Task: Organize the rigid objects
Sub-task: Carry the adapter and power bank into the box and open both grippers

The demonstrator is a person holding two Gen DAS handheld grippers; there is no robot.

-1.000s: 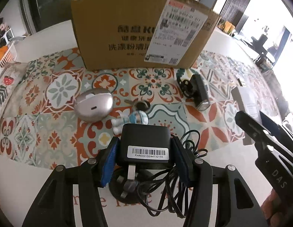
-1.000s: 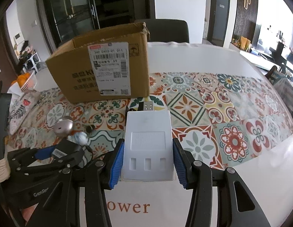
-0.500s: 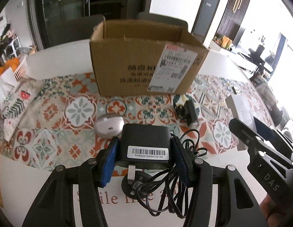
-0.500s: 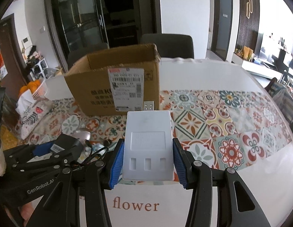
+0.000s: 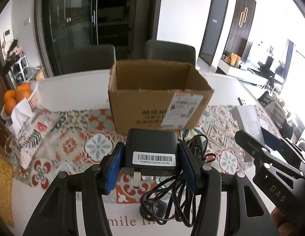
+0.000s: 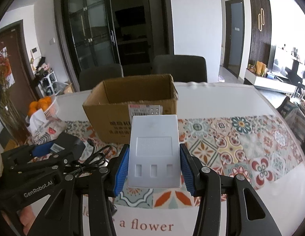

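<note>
Left tool (image 5: 151,169): clamped on the black power adapter (image 5: 151,149), blue pads flat against its two side walls, in the air on the near side of the cardboard box (image 5: 160,106).
Right tool (image 6: 154,170): clamped on the white USB device (image 6: 154,151), pads on its long edges, USB plug pointing toward the box.
Adapter handling: stiff, blocky shell, likely moderately heavy; the smooth sides could slip, so the mid-body hold looks sound. Metal plug prongs hang below.
Cord (image 5: 178,192): soft, tangled loops dangle under the adapter and may snag on the box rim.
White device handling: rigid, probably light; slick plastic, best held by its edges as now.
Box: open-topped, standing on the patterned mat (image 5: 73,143); inside floor not visible.
Around: basket of oranges (image 5: 16,98) and tissue pack (image 5: 22,114) left of the box, well apart; chairs behind it.
In the way: nothing between tools and box; the two tools sit near each other.
</note>
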